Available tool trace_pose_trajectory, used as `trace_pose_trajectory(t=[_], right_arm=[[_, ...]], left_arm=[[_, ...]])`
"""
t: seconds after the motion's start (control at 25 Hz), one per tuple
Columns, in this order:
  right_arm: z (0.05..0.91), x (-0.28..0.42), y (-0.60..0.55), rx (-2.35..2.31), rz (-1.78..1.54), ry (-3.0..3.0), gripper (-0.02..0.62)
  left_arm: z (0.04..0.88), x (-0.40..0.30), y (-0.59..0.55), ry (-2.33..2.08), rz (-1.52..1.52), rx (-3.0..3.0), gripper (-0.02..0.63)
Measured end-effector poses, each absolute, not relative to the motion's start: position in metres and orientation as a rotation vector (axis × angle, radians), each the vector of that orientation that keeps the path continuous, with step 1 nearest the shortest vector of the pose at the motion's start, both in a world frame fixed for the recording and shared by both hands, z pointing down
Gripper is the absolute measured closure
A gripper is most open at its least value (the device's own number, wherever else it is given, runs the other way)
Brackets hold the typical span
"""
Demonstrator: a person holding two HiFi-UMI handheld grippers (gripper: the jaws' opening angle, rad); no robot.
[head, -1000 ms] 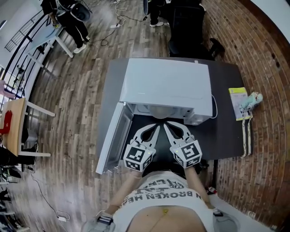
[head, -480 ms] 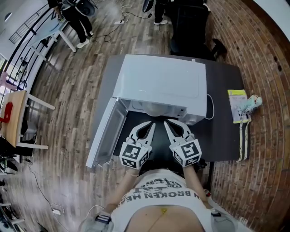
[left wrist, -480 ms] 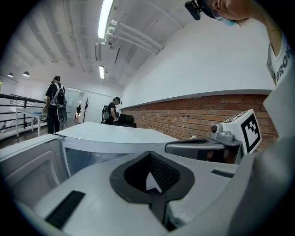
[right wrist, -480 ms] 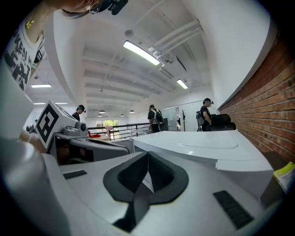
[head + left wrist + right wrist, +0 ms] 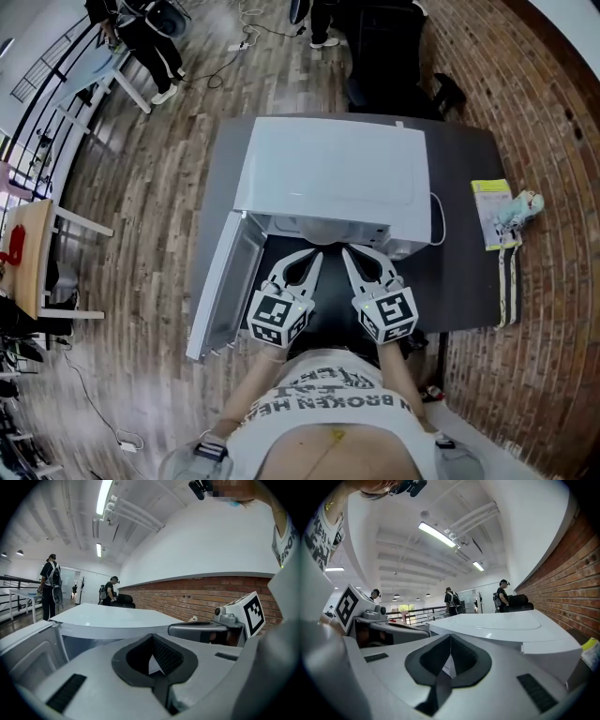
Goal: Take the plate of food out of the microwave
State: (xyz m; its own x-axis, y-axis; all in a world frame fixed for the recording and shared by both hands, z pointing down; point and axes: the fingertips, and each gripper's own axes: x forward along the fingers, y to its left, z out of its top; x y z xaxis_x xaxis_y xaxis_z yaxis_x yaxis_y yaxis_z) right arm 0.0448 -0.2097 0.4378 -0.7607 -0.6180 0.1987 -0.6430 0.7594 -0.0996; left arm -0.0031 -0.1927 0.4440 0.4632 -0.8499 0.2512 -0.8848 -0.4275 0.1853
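A white microwave [image 5: 333, 173] stands on a dark table [image 5: 464, 272], its door [image 5: 225, 286] swung open to the left. Just inside the opening shows a pale rounded shape [image 5: 319, 230]; I cannot tell whether it is the plate. My left gripper [image 5: 322, 253] and right gripper [image 5: 344, 251] sit side by side in front of the opening, tips pointing in, both shut with nothing seen between the jaws. In the left gripper view, the left gripper [image 5: 152, 639] faces the microwave's top [image 5: 108, 618]. In the right gripper view, the right gripper [image 5: 450, 637] does the same.
A yellow booklet [image 5: 489, 211] and a small toy [image 5: 525, 204] lie on the table's right end, with a strap [image 5: 511, 281] along its edge. A black chair [image 5: 384, 56] stands behind the table. People stand at the far left [image 5: 141, 37]. Wooden floor lies left, brick paving right.
The head camera has shifted slightly. Both grippers stay shut, side by side before the open microwave; the right one has edged sideways a little. The door stays open.
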Motion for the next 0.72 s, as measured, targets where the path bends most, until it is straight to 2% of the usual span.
trace_pose_trajectory(t=[0.72], right_arm=[[0.447, 0.003, -0.215, 1.005, 0.261, -2.754, 0.587]], left_arm=[[0.449, -0.039, -0.206, -1.434, 0.165, 2.444, 0.598]])
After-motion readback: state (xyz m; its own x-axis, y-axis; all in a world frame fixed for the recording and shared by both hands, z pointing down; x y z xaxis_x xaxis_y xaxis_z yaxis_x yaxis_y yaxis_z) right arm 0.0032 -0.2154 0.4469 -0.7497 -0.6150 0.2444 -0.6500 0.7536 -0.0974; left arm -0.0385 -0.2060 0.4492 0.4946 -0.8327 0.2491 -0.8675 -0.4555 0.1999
